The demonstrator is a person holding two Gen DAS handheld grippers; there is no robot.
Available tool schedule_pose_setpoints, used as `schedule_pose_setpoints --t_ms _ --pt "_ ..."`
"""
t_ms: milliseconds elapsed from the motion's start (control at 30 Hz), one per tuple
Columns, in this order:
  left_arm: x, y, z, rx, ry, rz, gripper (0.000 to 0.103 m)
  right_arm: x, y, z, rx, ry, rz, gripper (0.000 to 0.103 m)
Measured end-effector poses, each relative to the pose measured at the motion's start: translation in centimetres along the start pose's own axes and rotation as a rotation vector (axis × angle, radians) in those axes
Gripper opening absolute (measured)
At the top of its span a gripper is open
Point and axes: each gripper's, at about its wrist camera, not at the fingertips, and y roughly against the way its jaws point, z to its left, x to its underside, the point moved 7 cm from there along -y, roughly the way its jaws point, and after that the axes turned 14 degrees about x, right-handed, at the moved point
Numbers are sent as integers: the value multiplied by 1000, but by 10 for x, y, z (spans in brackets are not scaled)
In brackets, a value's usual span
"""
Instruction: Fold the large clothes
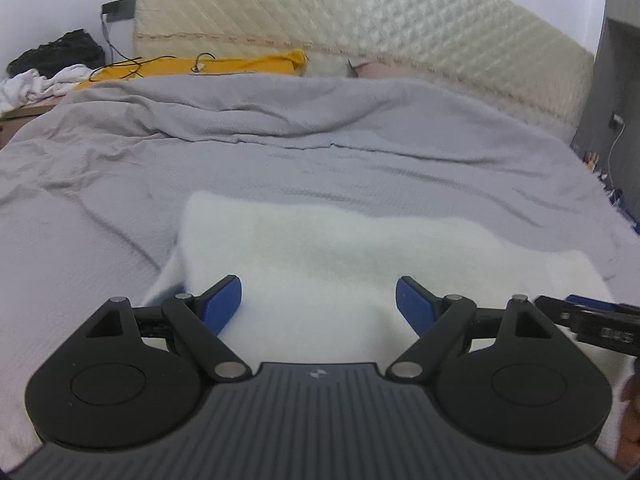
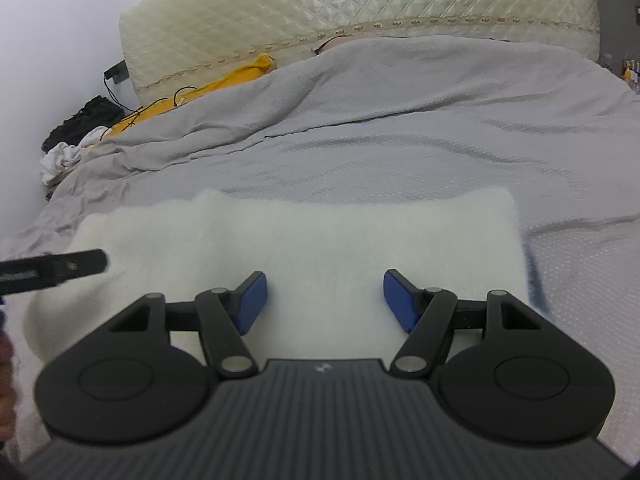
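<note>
A white fluffy garment (image 1: 320, 248) lies folded into a wide flat rectangle on the grey bedspread (image 1: 100, 220). My left gripper (image 1: 318, 300) hovers over its near left part, jaws wide apart, and the blue pads (image 1: 224, 304) hold nothing. One black finger of the other gripper pokes in at the right edge of this view. In the right wrist view the same garment (image 2: 320, 236) spreads below my right gripper (image 2: 324, 298), which is open with only cloth beneath it. The left gripper's black finger (image 2: 60, 266) shows at the left edge.
A cream quilted headboard (image 1: 360, 20) stands behind the bed. A yellow cloth (image 1: 240, 64) with a black cable lies at the far side. Dark and white clothes (image 1: 52, 64) are piled at the far left. The bedspread (image 2: 440, 140) bulges in folds further back.
</note>
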Motion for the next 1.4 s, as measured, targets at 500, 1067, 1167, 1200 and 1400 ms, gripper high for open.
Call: schedule_pose_setpoints --t_ms 500,1067,1167,1200,1400 --pt "67 37 -1 192 447 108 87 10 18 -3 22 -26 -4 67" --pt "95 10 77 290 1038 -36 78 10 24 -1 30 -77 -14 67" --pt "87 15 75 251 975 -44 63 7 35 -1 -6 -139 -10 67" --pt "82 16 72 239 943 -50 58 6 40 0 -31 -168 -2 69" --pt "74 31 71 271 949 -109 48 20 72 24 -298 -321 110 69"
